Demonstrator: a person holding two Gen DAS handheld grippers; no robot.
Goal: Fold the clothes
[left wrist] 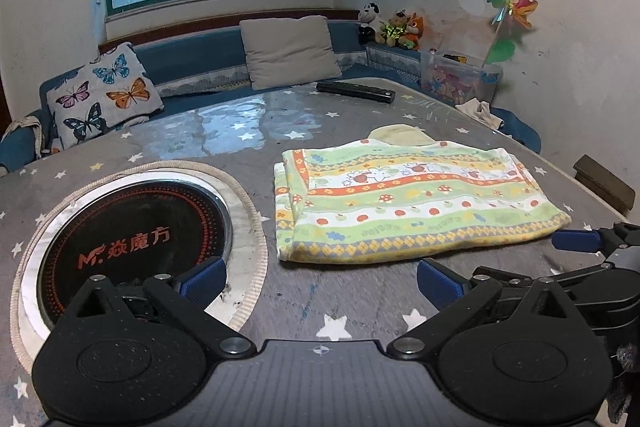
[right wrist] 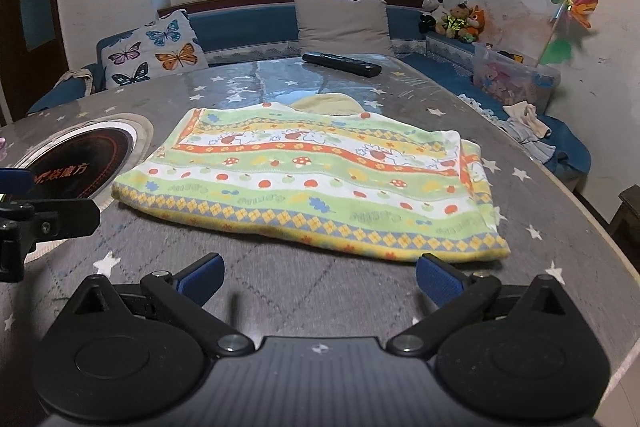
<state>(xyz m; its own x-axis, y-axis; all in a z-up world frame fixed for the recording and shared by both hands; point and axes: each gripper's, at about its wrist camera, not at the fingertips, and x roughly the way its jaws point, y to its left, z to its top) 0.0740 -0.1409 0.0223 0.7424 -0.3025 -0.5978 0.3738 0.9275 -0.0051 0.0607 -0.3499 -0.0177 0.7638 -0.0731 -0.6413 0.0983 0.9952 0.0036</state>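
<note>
A folded garment [left wrist: 400, 203] [right wrist: 312, 179], green, yellow and orange striped with apples and mushrooms, lies flat on the grey star-patterned table [left wrist: 280, 291]. A cream part [right wrist: 324, 103] sticks out at its far edge. My left gripper [left wrist: 320, 281] is open with nothing between its blue pads, just before the garment's near left corner. My right gripper [right wrist: 320, 279] is also open and empty, with its right pad [right wrist: 438, 283] close to the garment's near right corner. Each gripper shows at the edge of the other's view: a blue fingertip [left wrist: 576, 239] and the left gripper [right wrist: 36, 199].
A round black hob [left wrist: 132, 247] [right wrist: 80, 163] is set into the table left of the garment. A black remote [left wrist: 356, 92] lies at the far side. Cushions [left wrist: 292, 51], a toy box [left wrist: 460, 77] and a bench ring the table; a dark wooden chair [left wrist: 604, 183] stands right.
</note>
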